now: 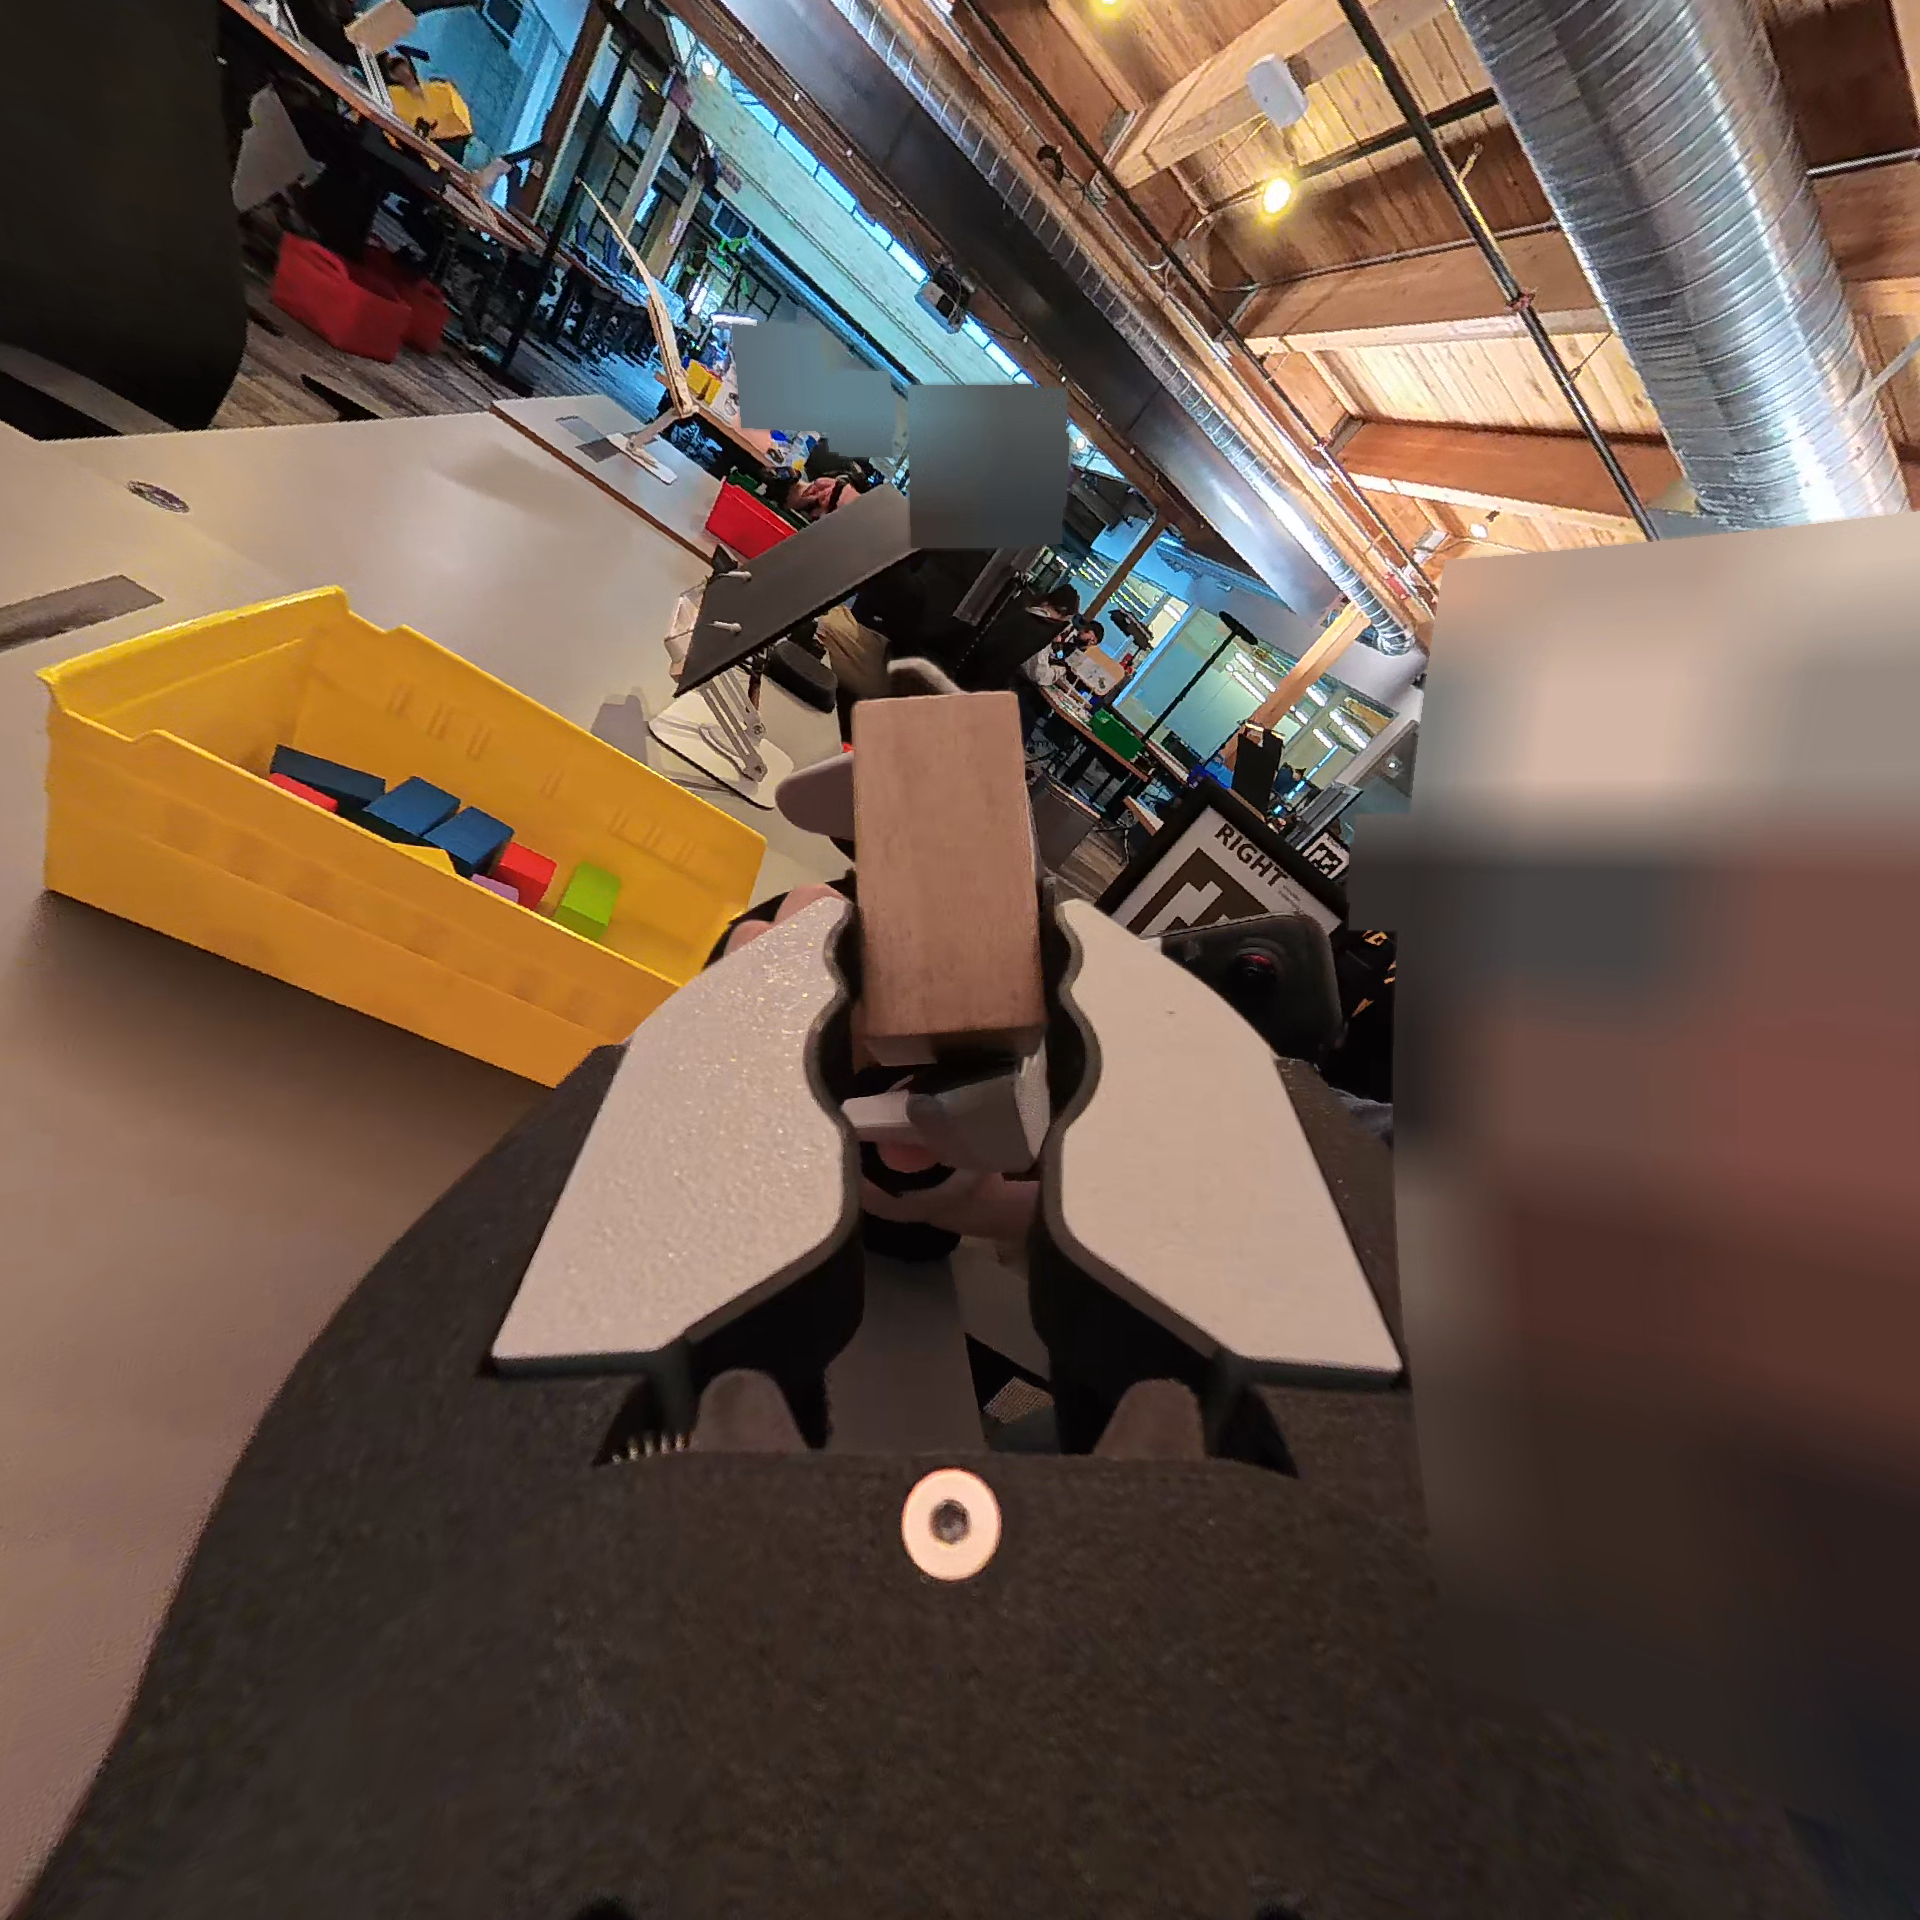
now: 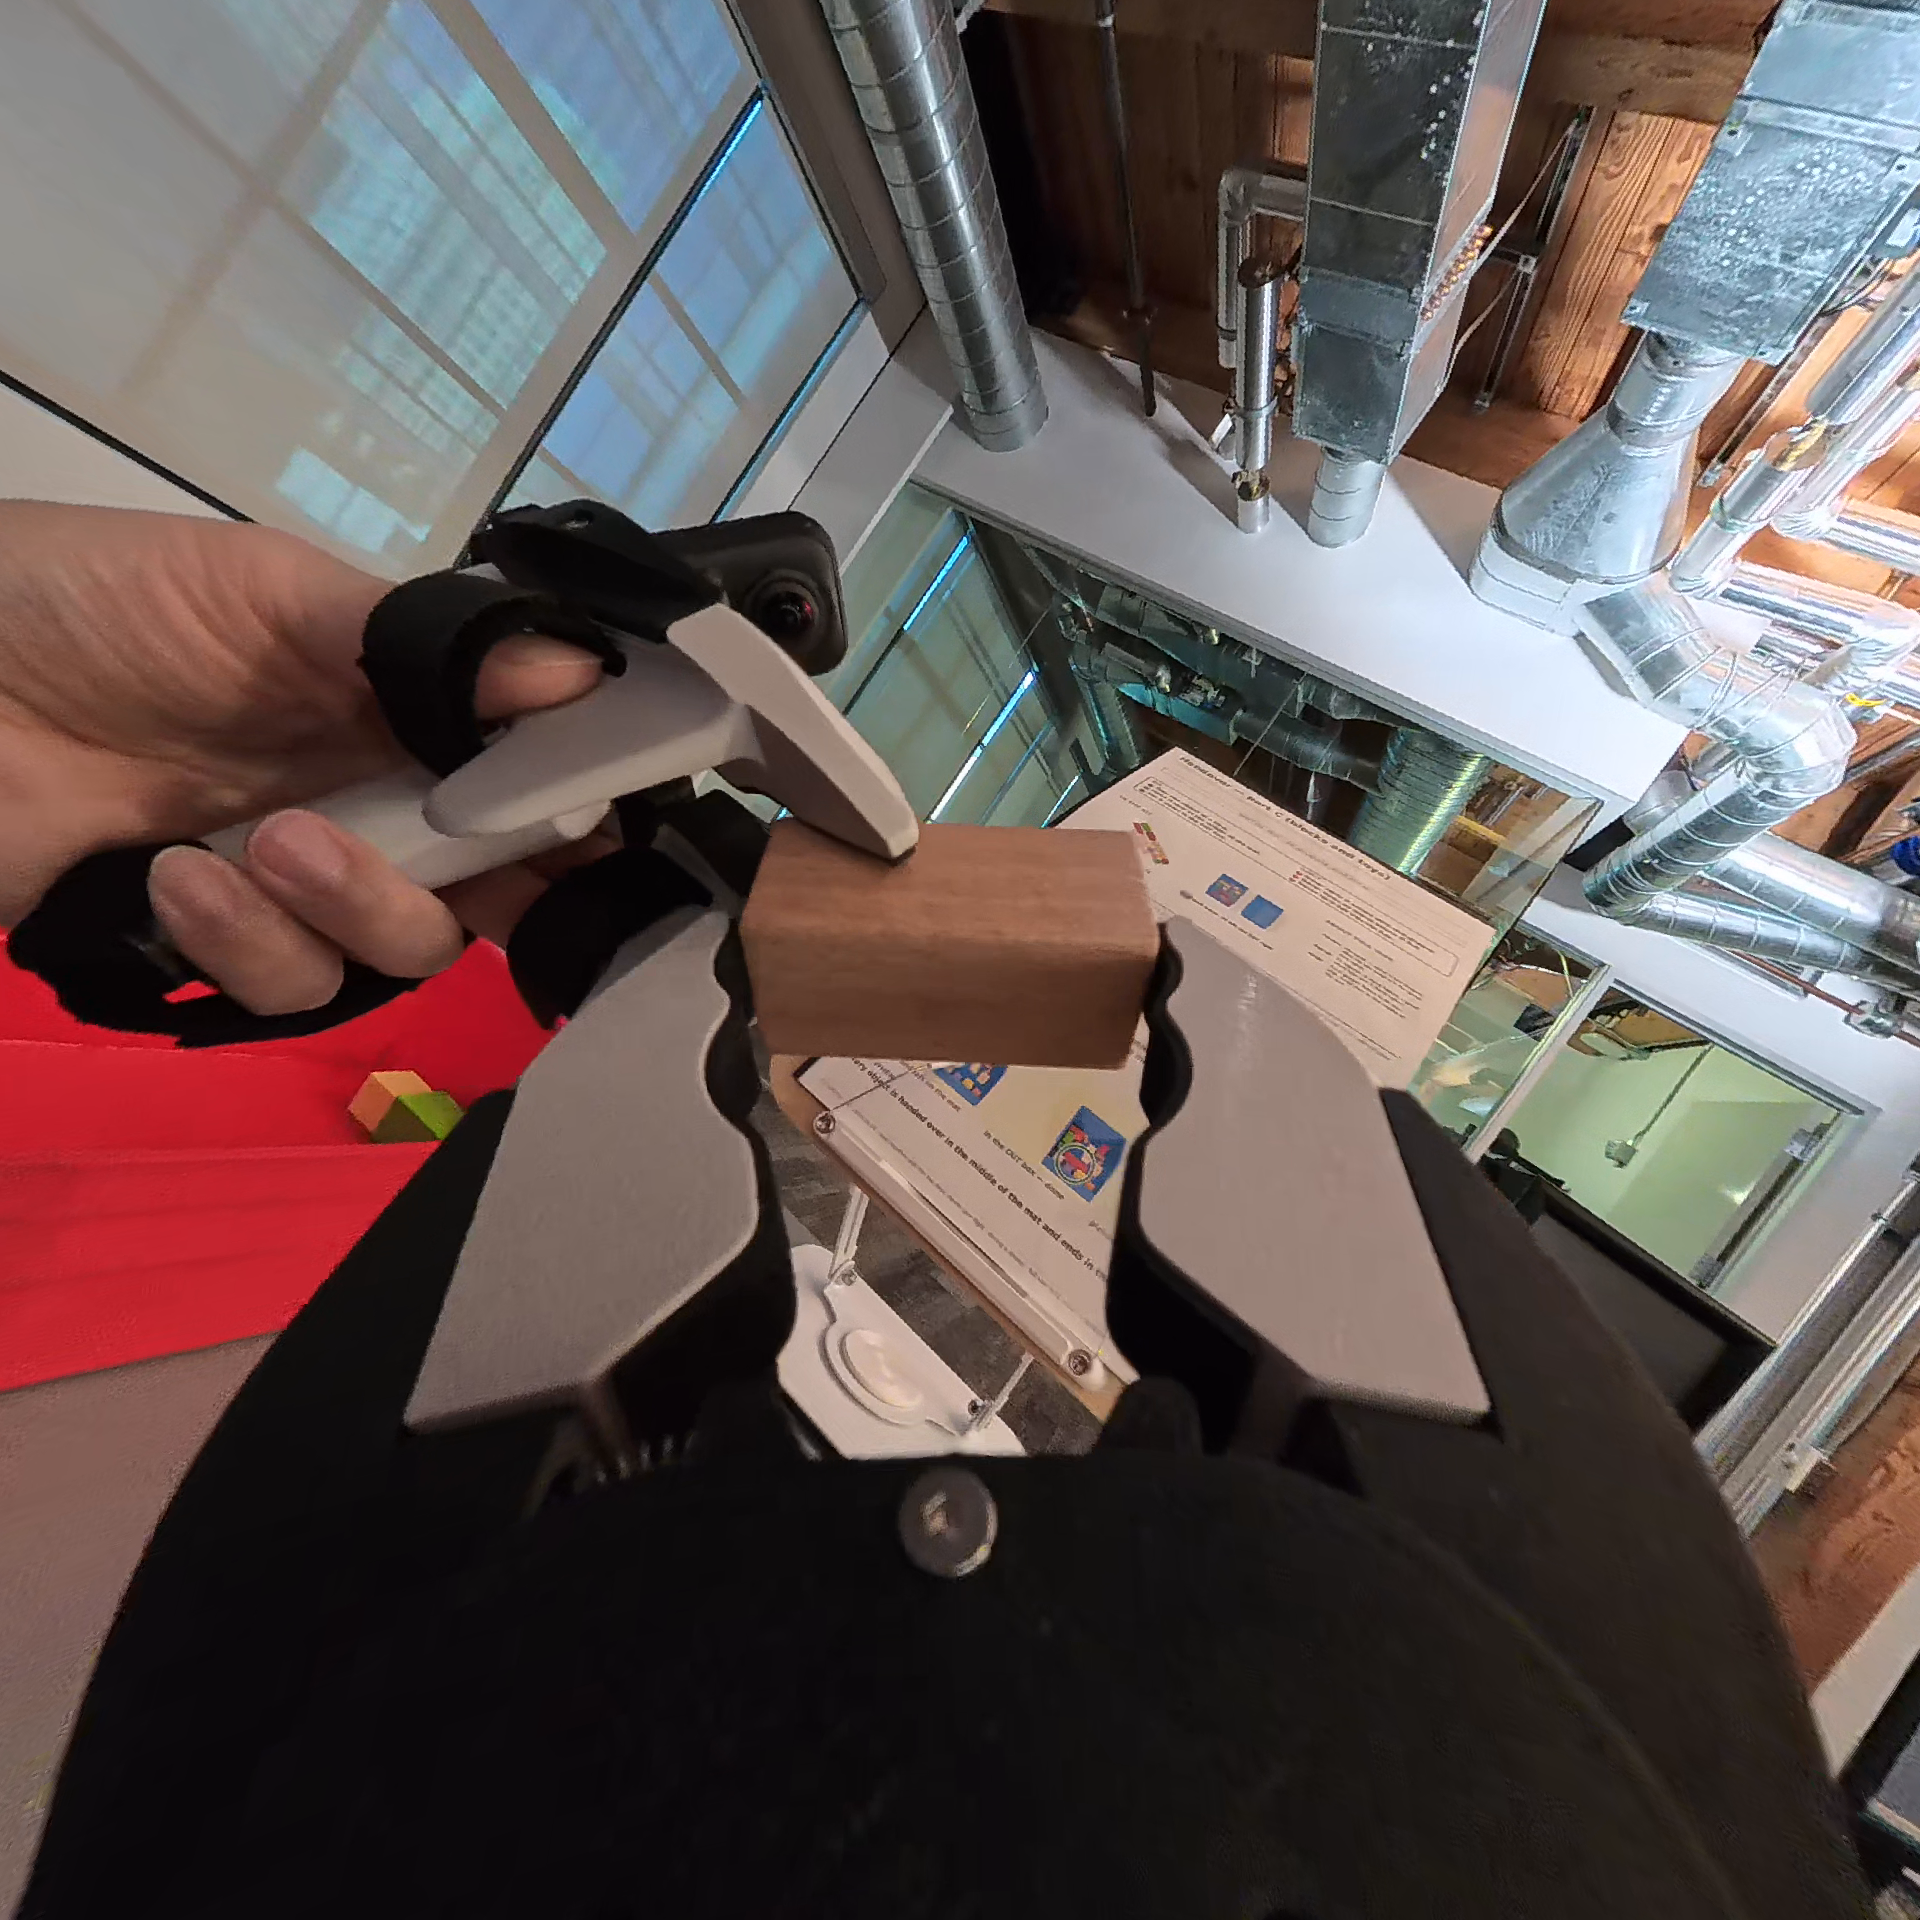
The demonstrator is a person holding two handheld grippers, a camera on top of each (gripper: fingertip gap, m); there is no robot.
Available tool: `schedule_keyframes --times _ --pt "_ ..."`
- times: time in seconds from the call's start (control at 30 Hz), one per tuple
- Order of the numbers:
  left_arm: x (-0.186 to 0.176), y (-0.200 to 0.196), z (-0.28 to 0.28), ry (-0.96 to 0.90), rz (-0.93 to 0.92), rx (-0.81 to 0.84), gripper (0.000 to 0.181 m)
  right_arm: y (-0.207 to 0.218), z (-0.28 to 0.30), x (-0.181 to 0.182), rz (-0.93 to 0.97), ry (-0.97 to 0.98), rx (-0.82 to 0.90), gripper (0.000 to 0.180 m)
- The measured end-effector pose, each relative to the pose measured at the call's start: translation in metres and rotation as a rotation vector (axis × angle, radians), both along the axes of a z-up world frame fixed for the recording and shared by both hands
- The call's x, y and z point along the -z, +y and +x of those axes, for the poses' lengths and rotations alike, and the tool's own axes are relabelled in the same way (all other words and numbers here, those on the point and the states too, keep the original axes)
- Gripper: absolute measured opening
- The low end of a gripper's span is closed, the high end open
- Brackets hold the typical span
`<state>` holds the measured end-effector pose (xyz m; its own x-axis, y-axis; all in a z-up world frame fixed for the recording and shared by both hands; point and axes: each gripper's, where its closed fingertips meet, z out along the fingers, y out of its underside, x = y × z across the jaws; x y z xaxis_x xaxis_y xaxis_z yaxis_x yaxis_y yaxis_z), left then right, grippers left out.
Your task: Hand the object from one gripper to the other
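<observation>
the plain brown rectangular wooden block (image 2: pixel 948 940) sits in mid-air between both tools, right at the tips of each. in the right wrist view the right gripper (image 2: pixel 951 997) has its two grey fingers closed in on the block's two short ends, so the block's long axis runs straight across that claw, from one finger pad to the other, at the very front of the jaws. the fit looks snug on both sides, though whether it is truly clamping or only touching is a judgement; it reads as gripped.

the left gripper (image 2: pixel 831 883) comes in from the upper left of the right claw, held by a person's hand (image 2: pixel 208 748) in black straps. one of its grey fingers (image 2: pixel 821 758) presses on the block's upper face near the left end; the opposite finger is hidden behind the block. in the left wrist view the same block stands lengthwise ahead, between the left claw's tips, its long axis pointing away along the fingers, jaws narrowed onto its sides.

so the two grips cross: the left holds the narrow width near one end, the right spans the length. judged from this, the handover is at its shared-hold stage, and the coming move turns on one claw letting go and backing off along its own finger line without twisting the block in the other.

beyond the left claw, to its left, a yellow plastic bin (image 1: pixel 343 935) of coloured blocks rests on the table.
</observation>
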<state>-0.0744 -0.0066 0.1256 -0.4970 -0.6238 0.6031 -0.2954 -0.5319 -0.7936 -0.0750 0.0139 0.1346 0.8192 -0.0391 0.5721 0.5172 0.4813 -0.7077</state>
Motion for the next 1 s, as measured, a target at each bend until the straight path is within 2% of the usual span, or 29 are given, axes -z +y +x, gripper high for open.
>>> schedule_keyframes --times 0.2,0.43,0.57,0.63,0.7,0.83,0.93,1.0 --pt "-0.001 -0.003 0.001 -0.007 -0.020 0.012 0.033 -0.003 0.001 -0.002 0.015 0.002 -0.018 0.071" --pt "0.000 0.000 0.000 0.001 0.029 0.011 0.036 0.001 0.000 0.000 -0.105 -0.064 -0.106 0.072" --pt "-0.005 0.013 -0.010 0.005 0.049 -0.035 0.041 0.002 0.041 -0.011 -0.284 -0.098 -0.034 0.072" --pt "-0.006 0.020 -0.016 0.016 0.095 -0.072 0.037 -0.006 0.080 -0.007 -0.490 -0.071 0.004 0.072" --pt "-0.007 0.023 -0.022 0.029 0.145 -0.096 0.034 -0.026 0.129 0.023 -0.793 0.001 0.049 0.072" --pt "-0.003 0.031 -0.029 0.069 0.221 -0.152 0.034 -0.075 0.249 0.105 -1.259 0.261 0.403 0.072" --pt "-0.011 0.031 -0.034 0.039 0.177 -0.144 0.032 -0.109 0.279 0.176 -1.620 0.571 0.440 0.072" --pt "-0.013 0.033 -0.037 0.033 0.168 -0.150 0.031 -0.116 0.285 0.205 -1.743 0.657 0.430 0.072"
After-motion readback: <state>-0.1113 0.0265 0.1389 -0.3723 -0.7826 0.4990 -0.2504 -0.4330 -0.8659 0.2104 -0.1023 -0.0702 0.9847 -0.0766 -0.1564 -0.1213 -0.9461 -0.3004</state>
